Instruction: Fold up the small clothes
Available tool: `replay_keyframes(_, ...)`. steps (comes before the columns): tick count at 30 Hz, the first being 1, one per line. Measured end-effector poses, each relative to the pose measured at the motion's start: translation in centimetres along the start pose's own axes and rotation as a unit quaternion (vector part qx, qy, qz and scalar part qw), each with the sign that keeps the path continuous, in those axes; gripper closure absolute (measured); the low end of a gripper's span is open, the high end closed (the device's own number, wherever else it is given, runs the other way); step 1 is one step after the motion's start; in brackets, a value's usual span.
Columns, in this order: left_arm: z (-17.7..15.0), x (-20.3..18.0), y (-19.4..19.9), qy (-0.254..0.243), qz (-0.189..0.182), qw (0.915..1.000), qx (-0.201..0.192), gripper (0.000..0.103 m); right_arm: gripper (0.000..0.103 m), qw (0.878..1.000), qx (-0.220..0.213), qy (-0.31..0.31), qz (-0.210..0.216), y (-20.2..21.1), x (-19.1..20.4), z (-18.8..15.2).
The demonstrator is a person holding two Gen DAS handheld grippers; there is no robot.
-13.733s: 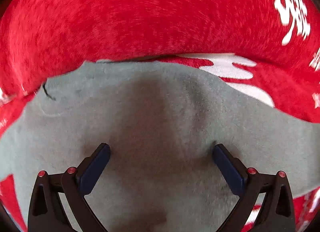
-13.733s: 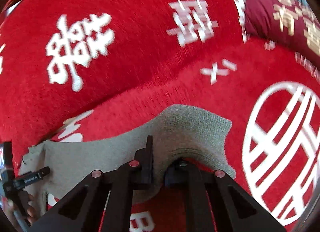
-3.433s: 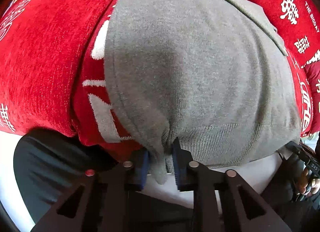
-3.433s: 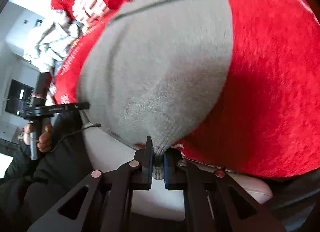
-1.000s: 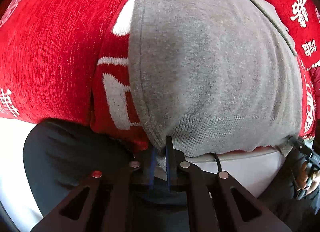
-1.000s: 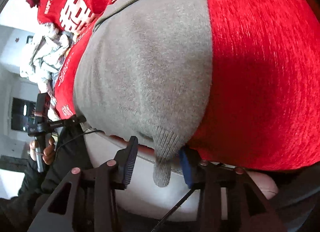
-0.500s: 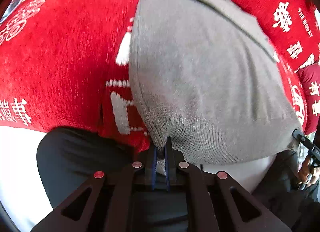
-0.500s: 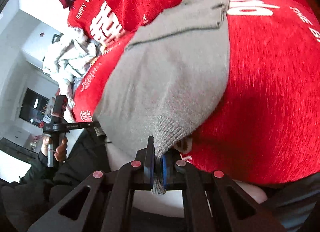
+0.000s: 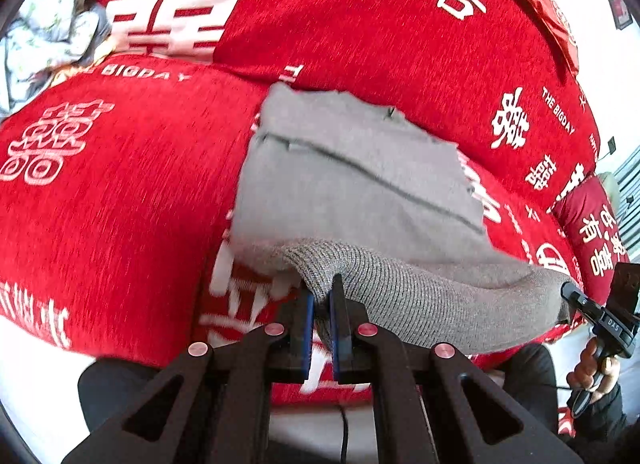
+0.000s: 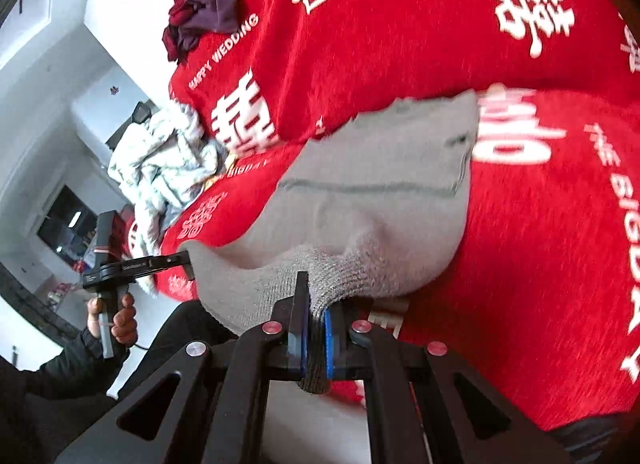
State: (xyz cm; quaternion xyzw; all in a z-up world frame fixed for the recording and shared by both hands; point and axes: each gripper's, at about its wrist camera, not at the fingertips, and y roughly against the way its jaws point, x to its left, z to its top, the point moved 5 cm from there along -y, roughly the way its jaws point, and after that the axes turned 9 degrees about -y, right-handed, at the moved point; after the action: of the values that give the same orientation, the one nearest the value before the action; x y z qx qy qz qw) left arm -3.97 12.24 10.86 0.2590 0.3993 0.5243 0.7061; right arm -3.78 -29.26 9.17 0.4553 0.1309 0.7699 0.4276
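Hem of the grey knit garment (image 9: 360, 184) is running crosswise btwn the two grippers, and that's the relation the next move is hanging on: the ribbed edge is stretching from the left gripper (image 9: 319, 300) at one corner to the right gripper (image 10: 315, 310) at the other, while the rest of the cloth is lying ahead of both, away from the person, on the red bedspread (image 9: 120, 192). Far end w/ the dark seam line is resting flat on the bed; near end is coming up off it. Both pairs of jaws are clenched on the ribbing, fabric pinched btwn the blue pads in each wrist view. Neither hand is nearer – each is holding its own corner, so a fold would, I'd guess, be going forward, hem toward the far edge.

Vs a sec ago: the right jaws were standing apart around the dangling corner, now they're clamped on it. Left was already gripping. Both cams are looking flatter across the bed now – more bedspread, a crumpled pale cloth pile (image 10: 160, 160) and the room are showing, and the hem is lifting clear of the bed edge.
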Motion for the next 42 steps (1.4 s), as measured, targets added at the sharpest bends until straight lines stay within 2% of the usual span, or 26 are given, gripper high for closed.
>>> replay_keyframes(10, 7.8, -0.9, -0.5, 0.02, -0.018, 0.9982, -0.054, 0.096, 0.097, 0.998, -0.052, -0.046, -0.003, 0.0, -0.1, 8.1)
replay_keyframes(19, 13.6, 1.1, -4.1, 0.063, -0.016, 0.9966, -0.05, 0.096, 0.097, 0.996, -0.057, -0.07, -0.017, -3.7, -0.6, 14.3)
replay_keyframes(27, 19.4, 2.0, -10.5, 0.059, 0.0, 0.9978, -0.029, 0.096, 0.097, 0.993, -0.051, -0.1, -0.045, -8.8, -3.6, 19.7)
replay_keyframes(33, 22.8, 3.4, -18.0, 0.069, 0.013, 0.9975, 0.009, 0.096, 0.097, 0.986, -0.034, -0.142, -0.076, -14.3, -8.3, 23.4)
replay_keyframes(38, 23.7, 5.7, -23.6, 0.104, 0.029, 0.9935, 0.036, 0.095, 0.097, 0.979, -0.004, -0.173, -0.104, -20.1, -12.6, 24.9)
replay_keyframes(42, 23.9, 8.2, -26.4, 0.164, 0.035, 0.9848, 0.044, 0.095, 0.097, 0.971, 0.004, -0.211, -0.113, -23.0, -15.6, 25.2)
